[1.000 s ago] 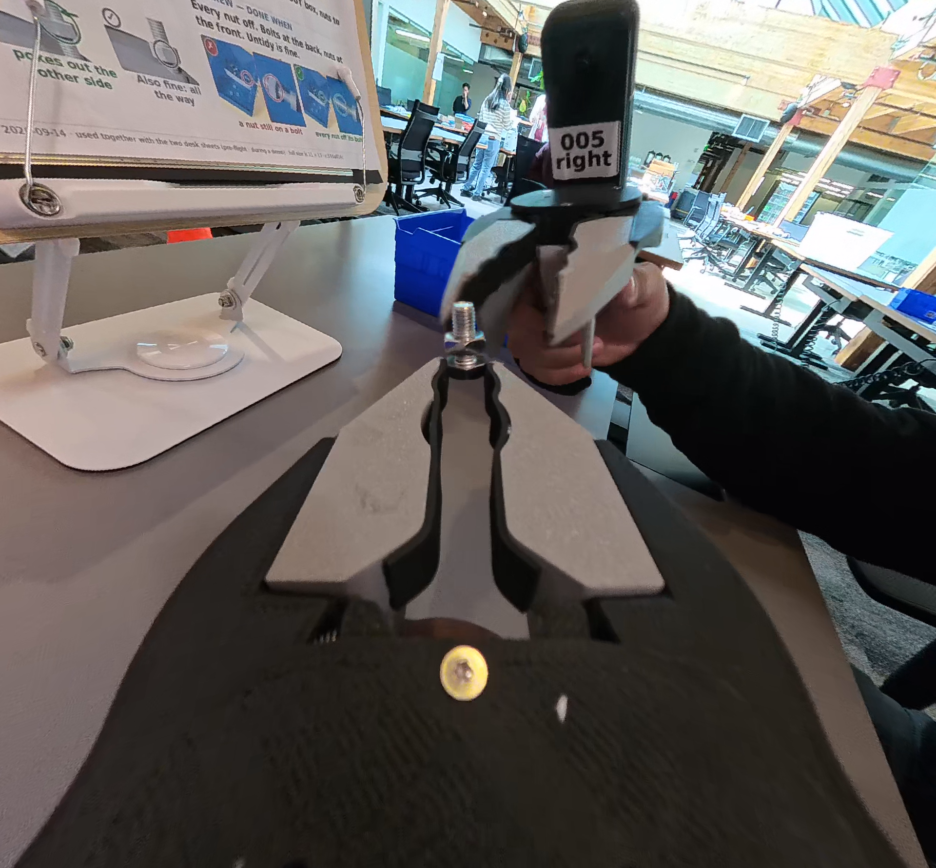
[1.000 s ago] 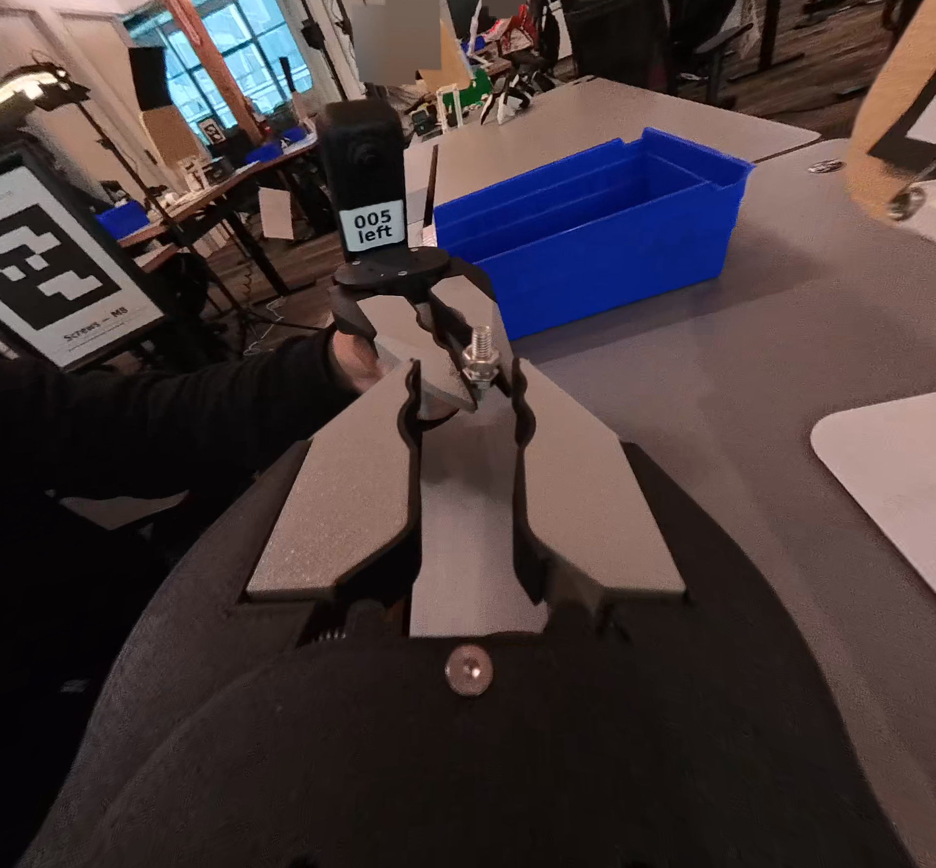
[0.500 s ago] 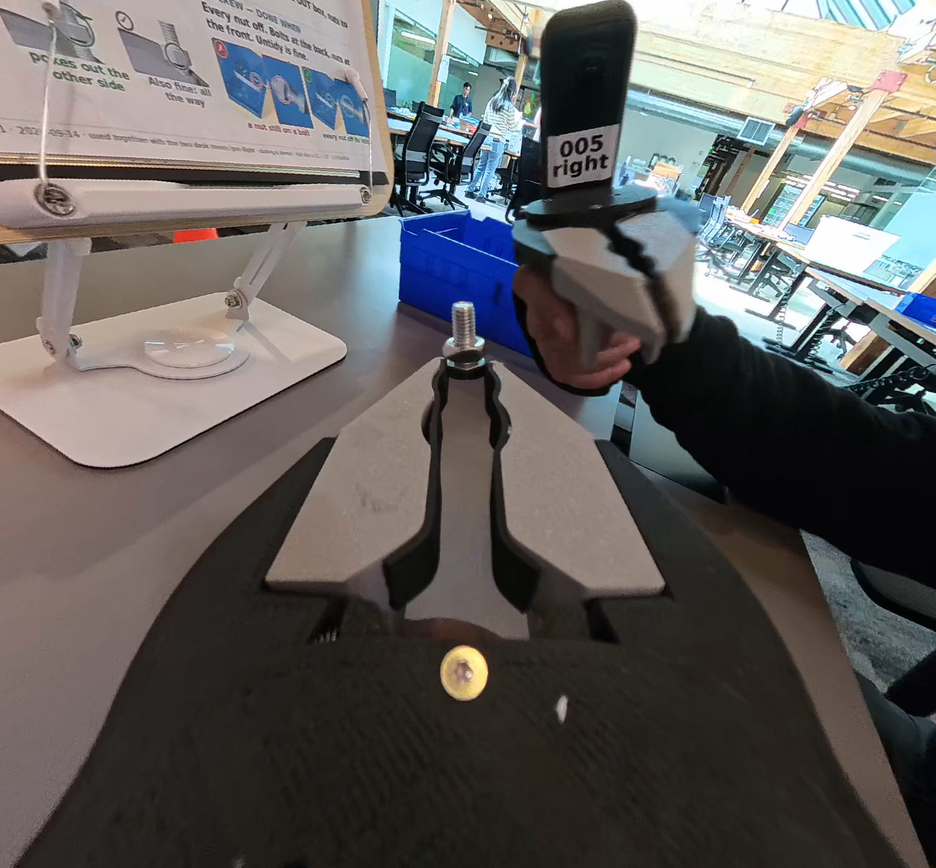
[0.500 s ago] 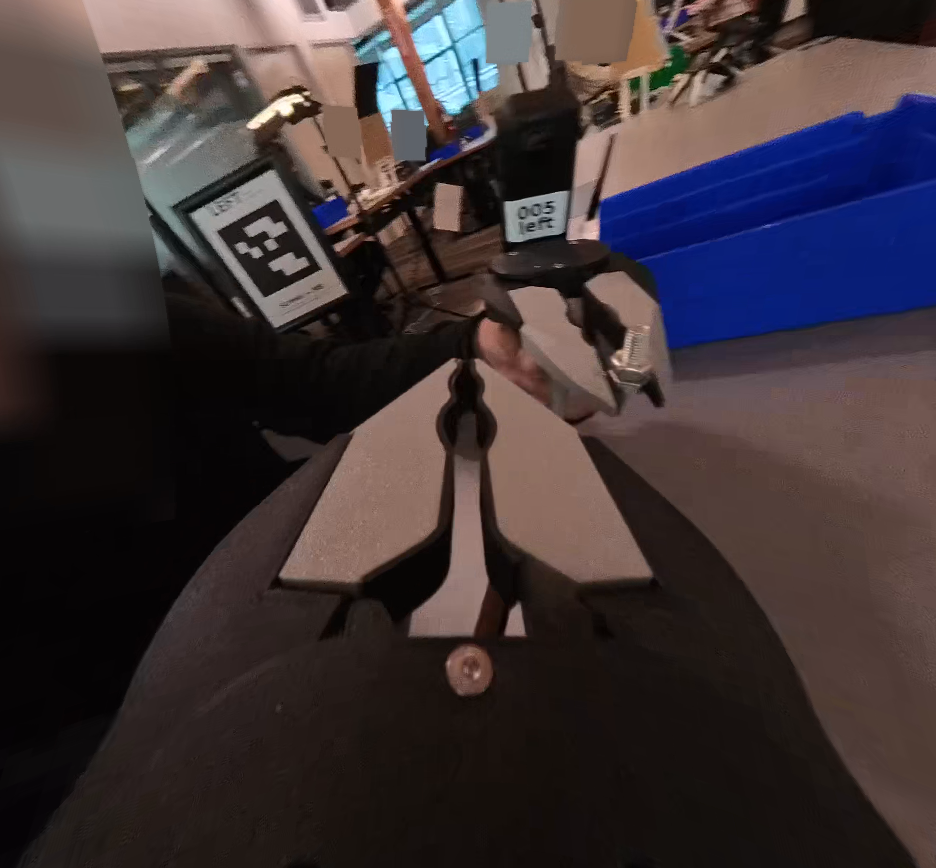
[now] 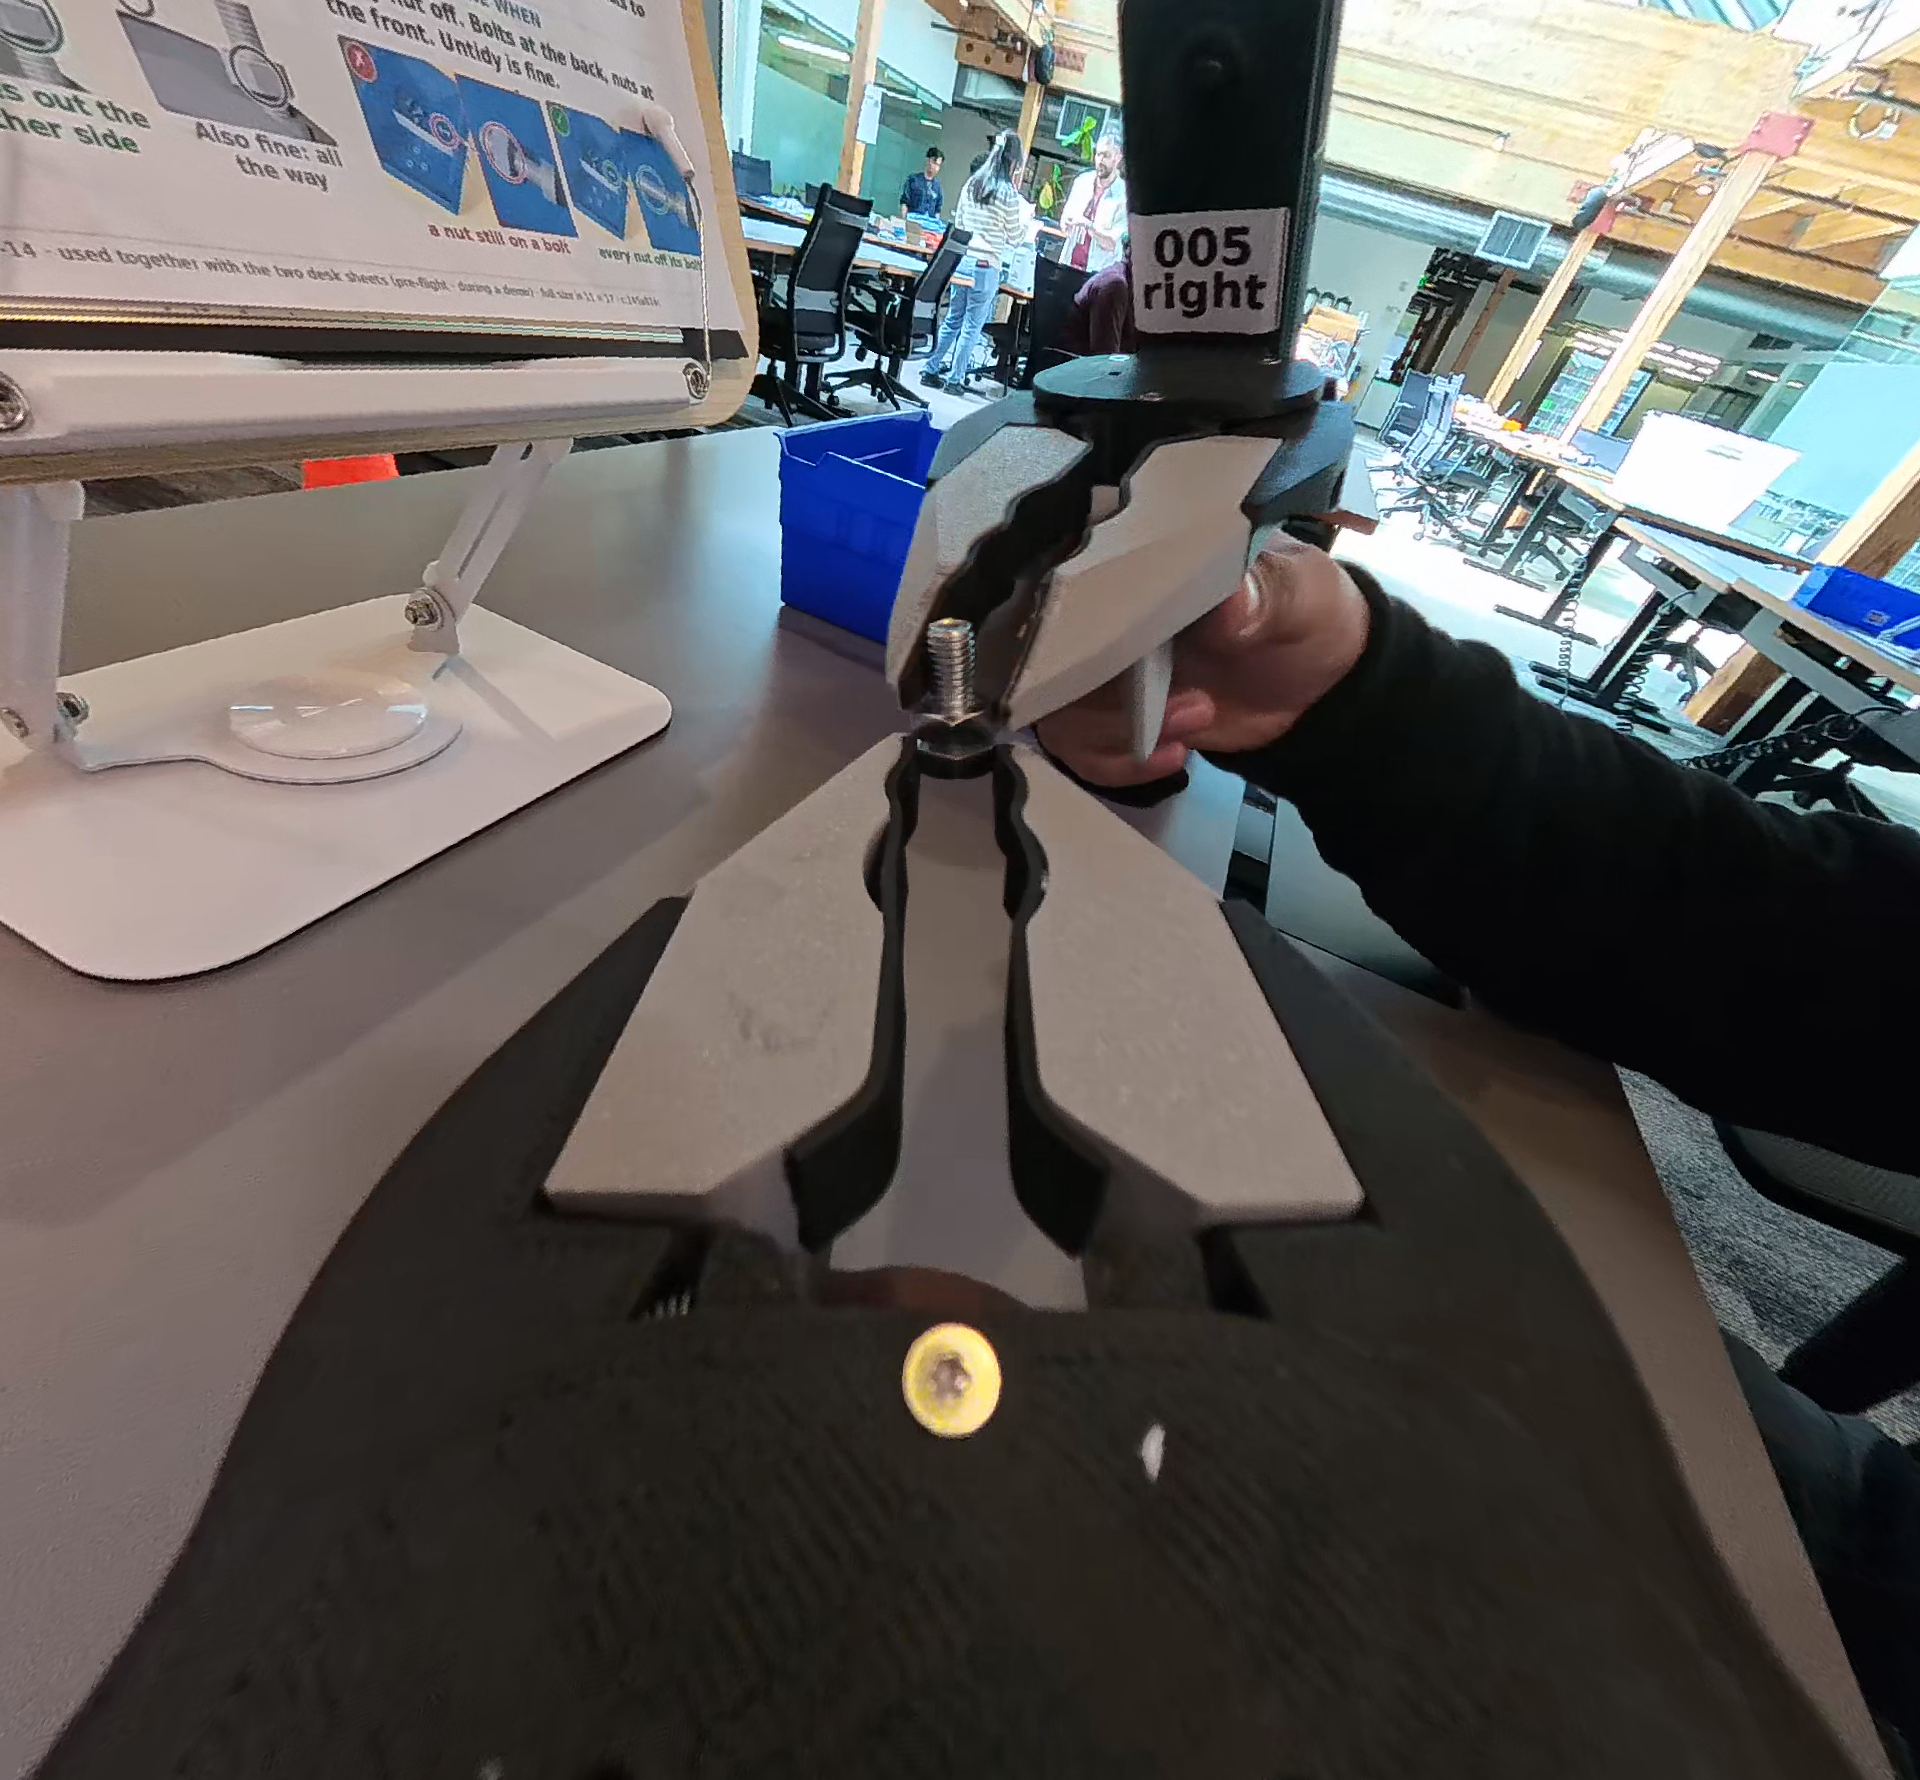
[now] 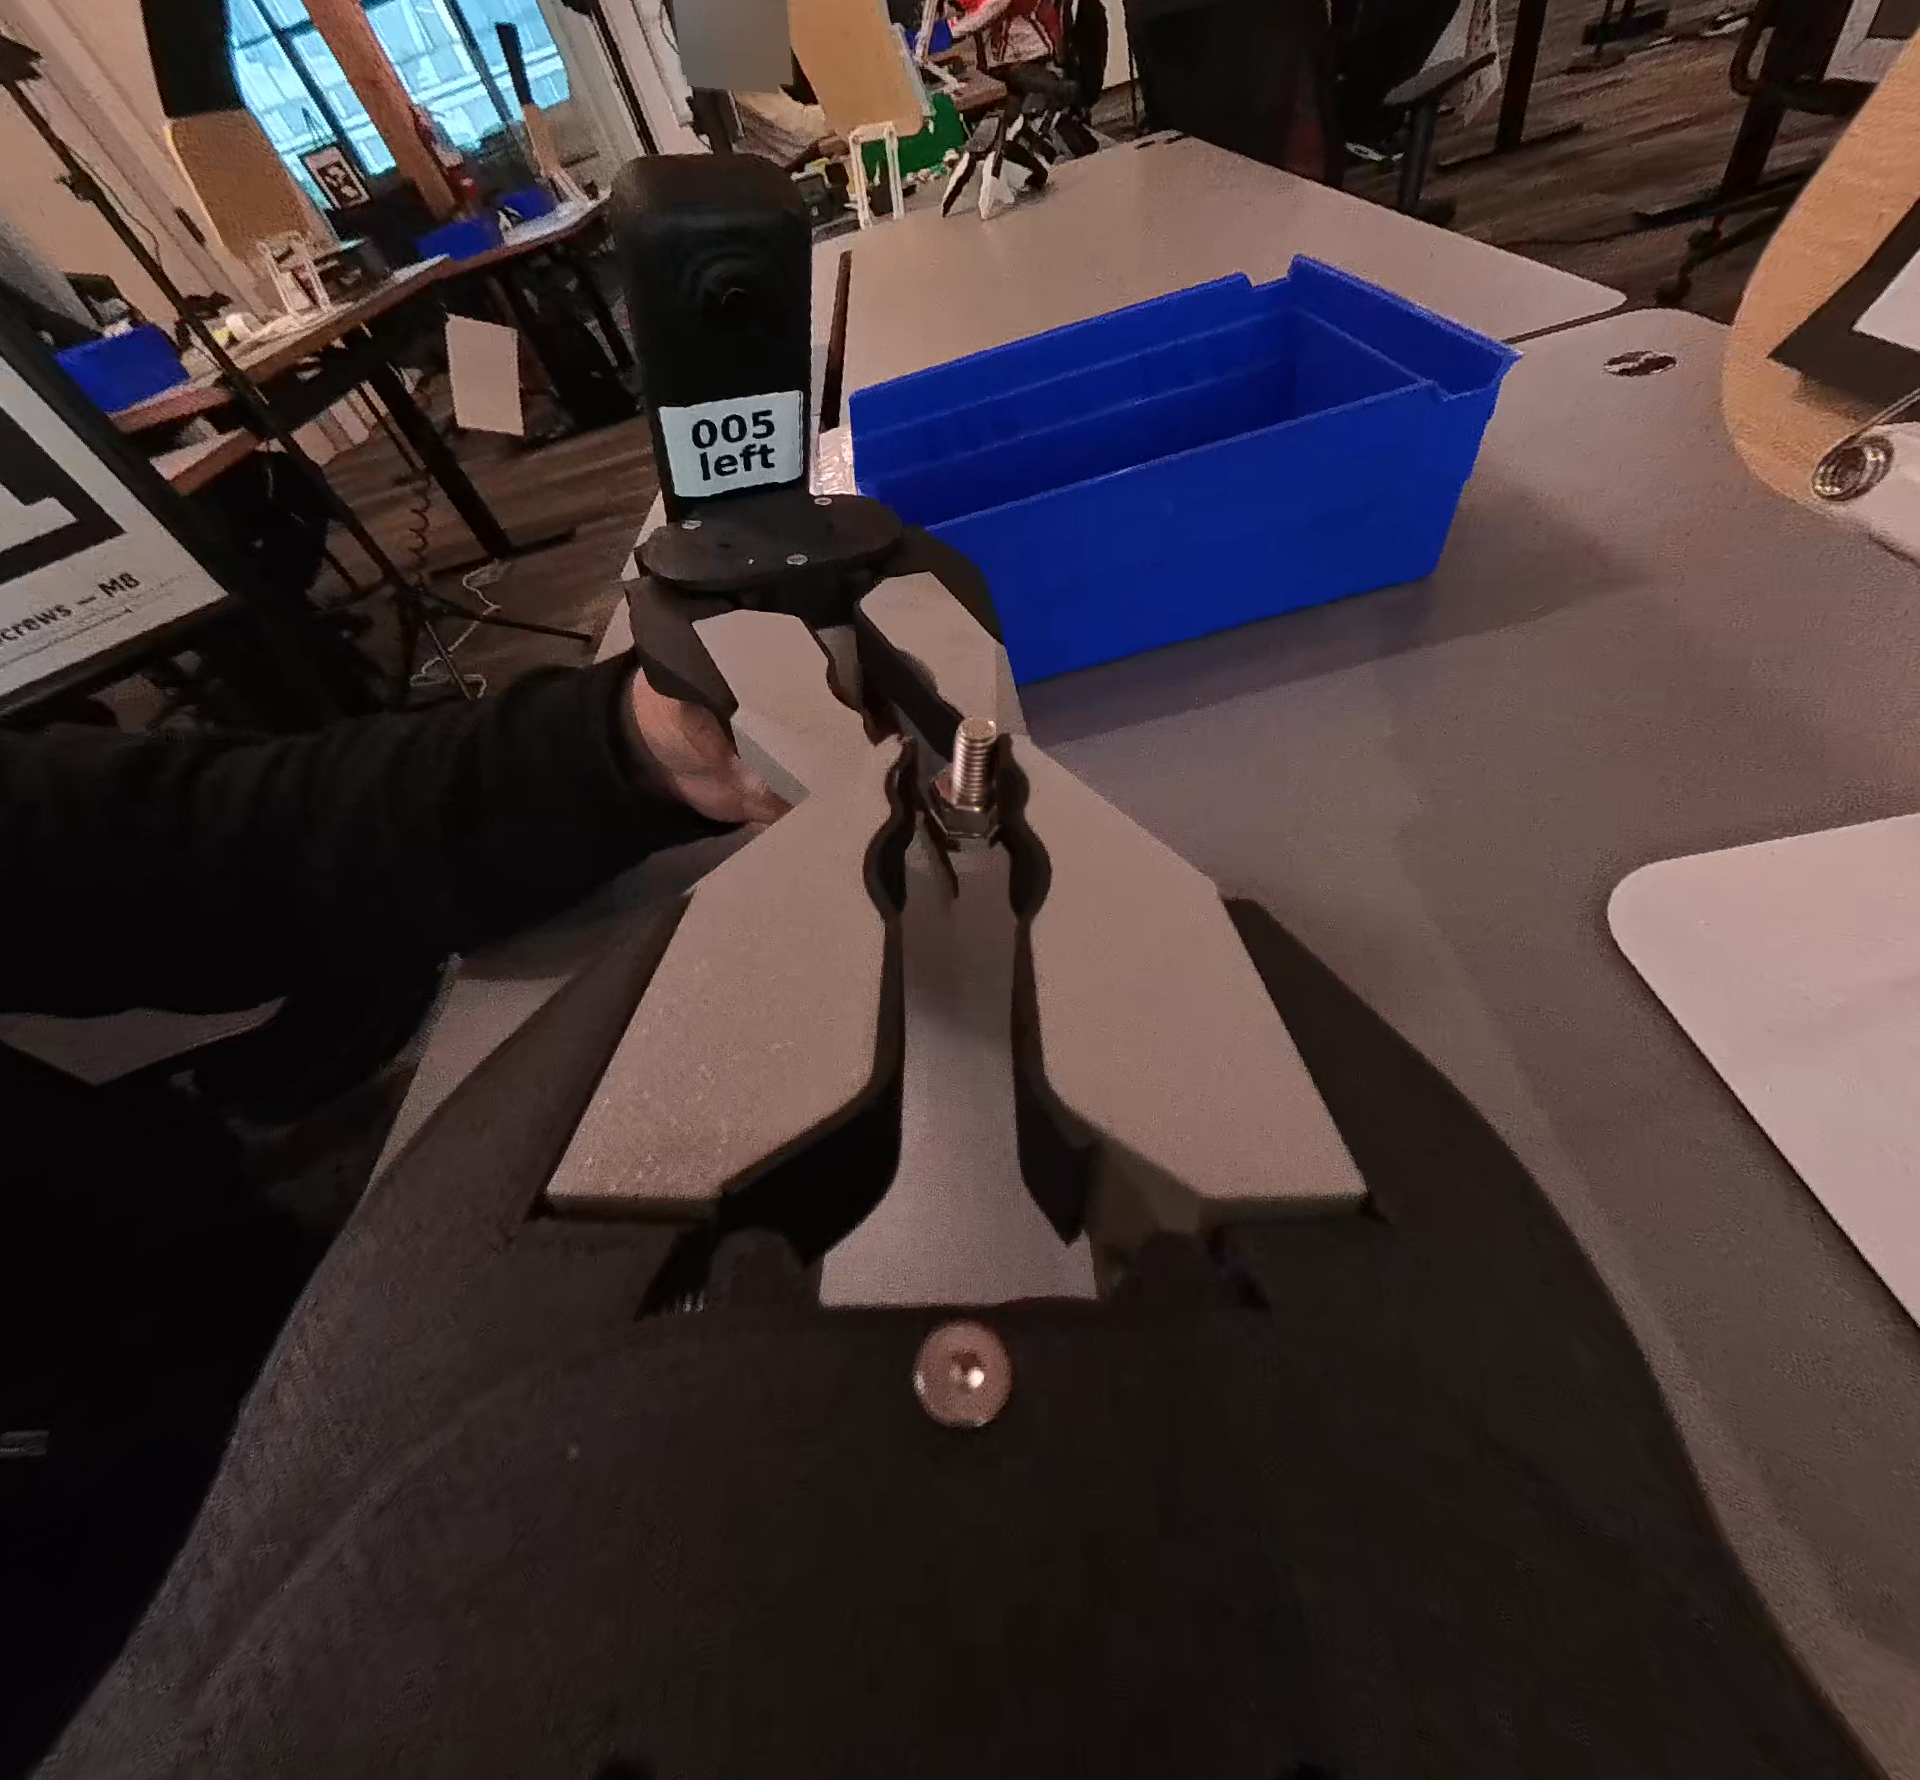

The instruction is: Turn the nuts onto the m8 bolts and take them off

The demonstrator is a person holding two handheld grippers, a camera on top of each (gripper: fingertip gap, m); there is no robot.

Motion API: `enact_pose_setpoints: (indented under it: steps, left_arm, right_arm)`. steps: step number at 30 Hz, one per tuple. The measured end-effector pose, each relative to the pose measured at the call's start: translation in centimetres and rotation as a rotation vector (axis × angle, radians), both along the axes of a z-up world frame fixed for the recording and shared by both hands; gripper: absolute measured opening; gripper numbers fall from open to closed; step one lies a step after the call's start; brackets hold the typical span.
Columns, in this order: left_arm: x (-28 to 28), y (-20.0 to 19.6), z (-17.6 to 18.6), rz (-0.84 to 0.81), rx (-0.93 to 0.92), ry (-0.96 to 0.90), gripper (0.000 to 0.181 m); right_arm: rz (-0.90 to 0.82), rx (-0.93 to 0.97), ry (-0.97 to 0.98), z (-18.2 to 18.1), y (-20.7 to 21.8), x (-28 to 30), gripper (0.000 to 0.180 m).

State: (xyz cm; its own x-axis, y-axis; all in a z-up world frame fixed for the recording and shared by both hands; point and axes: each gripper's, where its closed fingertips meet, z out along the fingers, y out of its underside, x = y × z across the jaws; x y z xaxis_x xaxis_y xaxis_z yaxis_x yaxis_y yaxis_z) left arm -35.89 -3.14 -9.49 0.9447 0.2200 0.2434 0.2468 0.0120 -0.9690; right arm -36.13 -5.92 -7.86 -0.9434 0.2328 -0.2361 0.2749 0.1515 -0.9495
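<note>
- Between my two gripper tips, held up above the grey table (image 6: 1558, 691), sits the bolt (image 5: 950, 665), long axis about vertical, threaded end pointing up.
- My left gripper (image 5: 951, 759) is clamped on the bolt's lower end, the head, at the very fingertips; from the left wrist view the head is mostly hidden between the fingers (image 5: 810, 899).
- My right gripper (image 6: 961, 811) is closed around the nut (image 6: 961, 805), which sits low on the thread; the right wrist view shows the stud sticking up past it.
- Bolt and nut are bright silver metal; nut is hex, thread is clean and visible above it.
- Blue bin (image 6: 1195, 473) stands on the table behind the grippers, well apart from the bolt; it looks like two nested bins, and the part of the inside I can see shows nothing, the bottom being out of sight.
- White stand (image 5: 312, 743) with an instruction sheet (image 5: 343, 68) is on the table, to the left in the left wrist view.
</note>
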Motion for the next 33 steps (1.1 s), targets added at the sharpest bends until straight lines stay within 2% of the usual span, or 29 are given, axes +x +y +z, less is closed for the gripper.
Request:
enact_pose_setpoints:
  steps: [2, 11, 15, 19, 24, 33]
  left_arm:
    - [0.1, 0.0, 0.1, -0.001, 0.000, 0.004, 0.012]
    - [-0.1, 0.2, -0.5, -0.006, -0.012, -0.024, 0.013]
    - [-0.2, 0.7, -2.3, 0.011, -0.128, 0.001, 0.030]
    - [-0.2, 1.2, -3.4, 0.027, -0.198, 0.038, 0.031]
    - [-0.4, 1.1, -3.5, 0.047, -0.198, 0.030, 0.028]
    - [-0.9, 1.1, -4.0, 0.068, -0.198, 0.001, 0.026]
  right_arm:
    - [-0.008, -0.007, -0.009, 0.0, 0.1, -0.2, 0.004]
    - [-0.012, -0.022, -0.071, -0.3, 0.4, -0.5, 0.004]
    - [-0.076, -0.019, -0.031, 0.5, 1.2, -1.3, 0.004]
    - [-0.137, 0.012, 0.032, 1.4, 1.6, -1.5, 0.004]
    - [-0.198, 0.109, 0.111, 1.7, 1.8, -1.3, 0.004]
    - [-0.252, 0.069, 0.185, 5.0, 3.4, -0.9, 0.004]
